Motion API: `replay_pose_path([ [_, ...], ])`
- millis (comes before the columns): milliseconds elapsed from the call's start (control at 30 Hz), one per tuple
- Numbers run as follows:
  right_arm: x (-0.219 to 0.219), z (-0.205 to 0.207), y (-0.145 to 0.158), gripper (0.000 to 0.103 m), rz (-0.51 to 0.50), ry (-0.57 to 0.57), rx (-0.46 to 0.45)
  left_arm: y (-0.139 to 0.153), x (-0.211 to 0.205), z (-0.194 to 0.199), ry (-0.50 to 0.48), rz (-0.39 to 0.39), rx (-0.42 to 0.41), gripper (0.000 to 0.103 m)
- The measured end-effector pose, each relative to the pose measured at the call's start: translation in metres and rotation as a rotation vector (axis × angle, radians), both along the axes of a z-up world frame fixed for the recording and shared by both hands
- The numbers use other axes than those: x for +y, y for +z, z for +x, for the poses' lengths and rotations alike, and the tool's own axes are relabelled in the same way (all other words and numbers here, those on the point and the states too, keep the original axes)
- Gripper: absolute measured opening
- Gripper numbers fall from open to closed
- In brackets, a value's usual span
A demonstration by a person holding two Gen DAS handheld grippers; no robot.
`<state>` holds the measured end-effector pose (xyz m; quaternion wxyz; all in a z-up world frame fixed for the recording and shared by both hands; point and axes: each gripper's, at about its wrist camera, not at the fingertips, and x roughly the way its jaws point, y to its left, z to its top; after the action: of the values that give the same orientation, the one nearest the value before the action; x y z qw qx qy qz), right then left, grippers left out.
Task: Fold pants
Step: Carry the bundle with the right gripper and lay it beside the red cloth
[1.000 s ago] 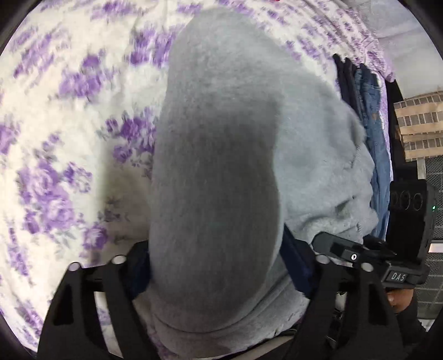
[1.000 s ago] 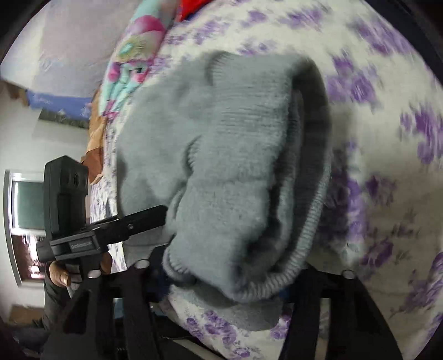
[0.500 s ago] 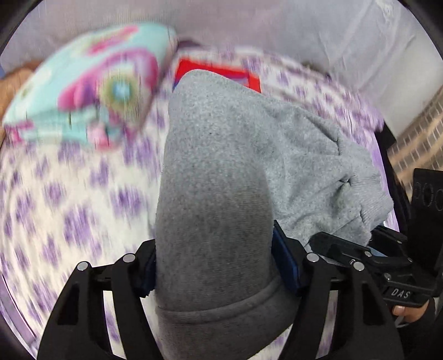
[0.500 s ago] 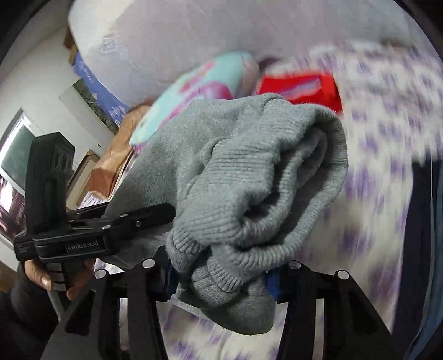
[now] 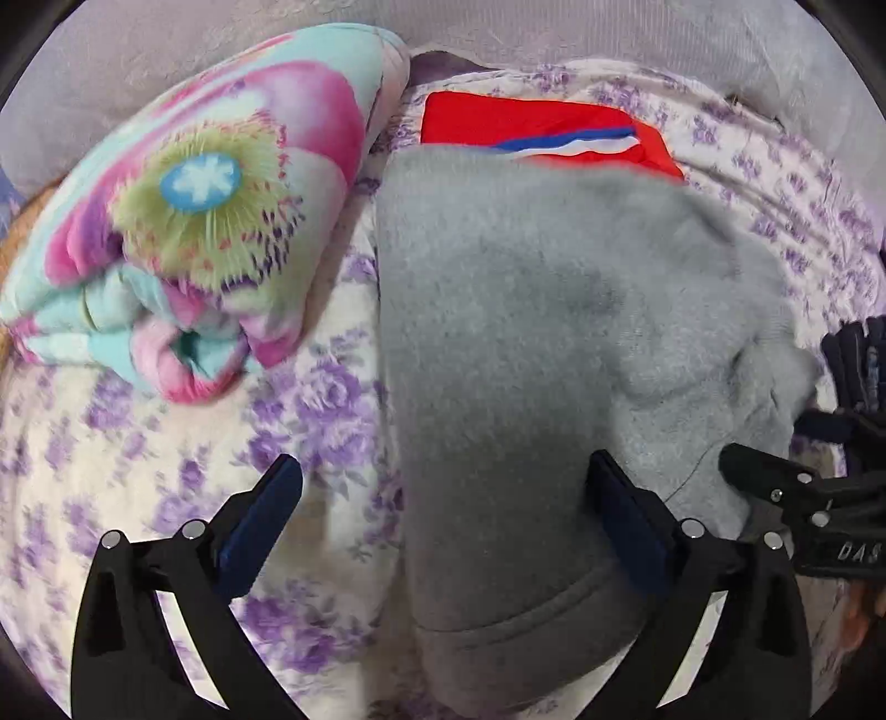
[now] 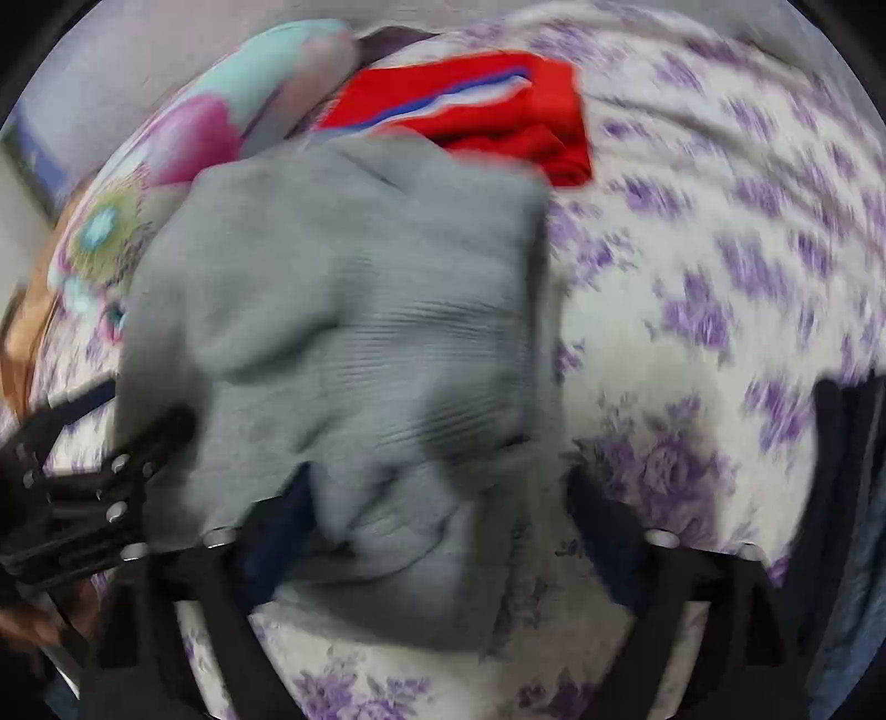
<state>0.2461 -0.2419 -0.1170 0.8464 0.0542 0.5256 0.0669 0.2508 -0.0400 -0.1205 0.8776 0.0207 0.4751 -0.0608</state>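
The folded grey sweatpants [image 5: 531, 354] lie on the purple-flowered bedsheet [image 5: 138, 476], their far edge against a folded red garment [image 5: 526, 124]. My left gripper [image 5: 443, 509] is open, its jaws spread on either side of the near end of the pants, not clamping them. The pants also show in the right wrist view [image 6: 354, 343], blurred. My right gripper [image 6: 437, 515] is open too, its jaws wide apart around the ribbed cuff end. The right gripper also shows at the right edge of the left wrist view [image 5: 775, 482].
A rolled pink and turquoise floral blanket [image 5: 188, 210] lies at the left of the pants. The red garment with a blue and white stripe [image 6: 487, 111] lies beyond them. Dark folded clothes [image 5: 858, 365] sit at the right edge. A grey headboard [image 5: 609, 33] rises behind.
Both grippers carried the folded pants forward across the bed, set them down by the red garment and opened, letting go of the cloth.
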Motion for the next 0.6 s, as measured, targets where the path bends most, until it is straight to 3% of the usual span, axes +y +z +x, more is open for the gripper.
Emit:
replay_pose_path([
  [100,-0.010,0.006,-0.006,0.093,0.069,-0.002,0.022,-0.002,0.011,0.008,0.010,-0.076,0.050,0.099],
  [200,-0.006,0.008,0.005,0.092,0.034,0.019,0.018,0.002,0.009,0.005,-0.008,-0.042,0.035,0.099],
  [300,0.010,-0.005,0.050,0.083,-0.126,0.054,-0.131,0.020,0.010,0.003,0.003,-0.030,0.040,0.099],
  [367,0.018,-0.007,0.073,0.082,-0.161,0.070,-0.232,0.037,0.007,-0.005,-0.004,-0.032,-0.010,0.098],
  [433,0.023,0.004,0.090,0.070,-0.125,0.080,-0.296,0.056,0.004,-0.004,-0.017,-0.025,-0.064,0.098],
  [500,0.030,0.018,0.095,0.047,-0.104,0.098,-0.316,0.070,0.004,0.007,0.004,-0.029,-0.084,0.098],
  [567,0.038,0.034,0.093,0.034,-0.060,0.120,-0.297,0.074,0.005,0.020,0.027,-0.017,-0.084,0.098],
  [600,0.039,0.040,0.090,0.034,-0.041,0.121,-0.282,0.073,0.007,0.028,0.050,-0.004,-0.076,0.098],
])
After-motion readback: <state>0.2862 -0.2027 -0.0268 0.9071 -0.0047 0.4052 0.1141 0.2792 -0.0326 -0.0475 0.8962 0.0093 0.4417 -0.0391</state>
